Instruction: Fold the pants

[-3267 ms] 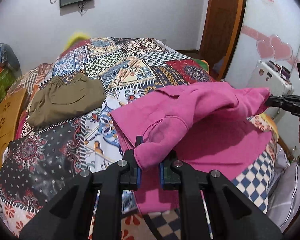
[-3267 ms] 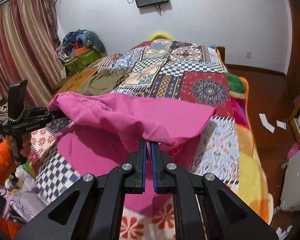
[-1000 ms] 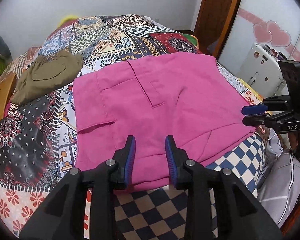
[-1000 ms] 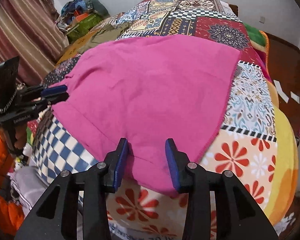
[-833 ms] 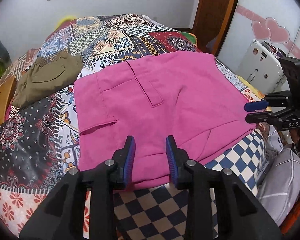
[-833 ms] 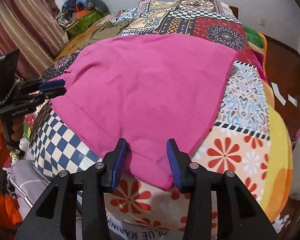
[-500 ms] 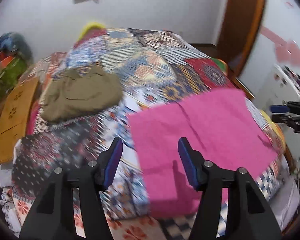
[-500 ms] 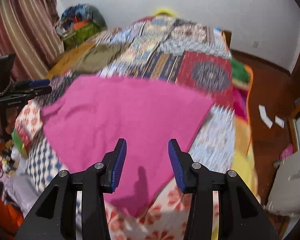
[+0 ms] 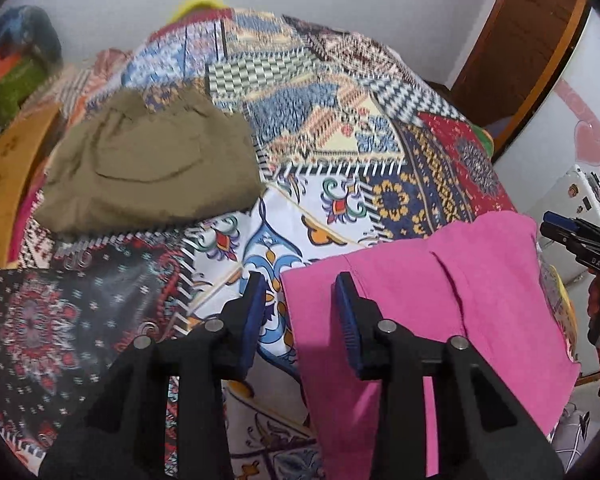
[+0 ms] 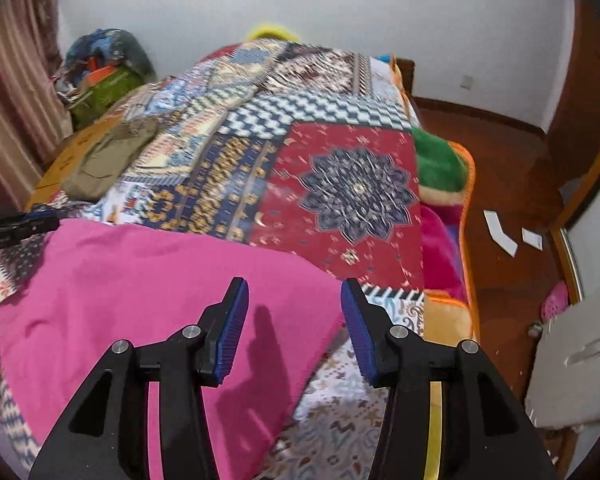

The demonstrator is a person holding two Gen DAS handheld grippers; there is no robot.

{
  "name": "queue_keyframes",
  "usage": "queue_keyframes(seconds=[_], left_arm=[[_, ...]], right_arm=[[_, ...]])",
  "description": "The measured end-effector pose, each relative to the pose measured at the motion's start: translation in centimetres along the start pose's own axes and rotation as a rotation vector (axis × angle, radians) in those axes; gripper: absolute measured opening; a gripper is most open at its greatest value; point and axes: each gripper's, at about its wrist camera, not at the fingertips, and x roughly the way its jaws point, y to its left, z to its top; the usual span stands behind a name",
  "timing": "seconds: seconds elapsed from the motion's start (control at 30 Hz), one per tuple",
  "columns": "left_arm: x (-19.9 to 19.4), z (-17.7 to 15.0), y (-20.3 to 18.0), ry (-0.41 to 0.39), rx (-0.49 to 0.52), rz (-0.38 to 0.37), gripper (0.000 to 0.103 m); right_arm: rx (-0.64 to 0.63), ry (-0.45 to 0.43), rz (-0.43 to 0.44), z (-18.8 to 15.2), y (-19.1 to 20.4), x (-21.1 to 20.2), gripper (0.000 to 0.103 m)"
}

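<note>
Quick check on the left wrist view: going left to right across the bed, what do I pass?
Olive-brown garment → bare patterned quilt → pink pants → the right gripper at the frame's right edge.

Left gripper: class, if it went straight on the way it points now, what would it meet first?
Probably the left edge of the pink pants; the left gripper, closing and empty, straddles that edge and the quilt. Depth is unclear.
</note>
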Motion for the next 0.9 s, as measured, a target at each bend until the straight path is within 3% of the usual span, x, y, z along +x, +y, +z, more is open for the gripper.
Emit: queue_keyframes(seconds=[0.2,0.4,0.5,0.6,0.9], left_arm=[[1.8,-0.5,0.0,0.051,-0.009,-0.015,0.039],[2.0,-0.6,0.3,0.052,-0.022,-0.044,0.037],[2.0,-0.6,0.2,0.059,-0.032,-0.07,0.024],[1.9,-0.6,-0.7,0.039,0.013,-0.024,0.022],[1.2,-1.4,-1.5,-0.027,0.032,0.085,0.009]], right_arm=[[0.049,0.034,0.003,-0.8,-1.0,1.3,0.044],[0.104,0.022,0.071,-0.7,-1.7,2.2,0.043],[0.117,0.023,0.078,-0.7,-1.8,2.4,0.025],[0.141,0.0,0.09,-0.7,-1.9,2.4,0.011],[0.054,-0.053,-0.055,-0.6,-1.0,2.1,0.004]])
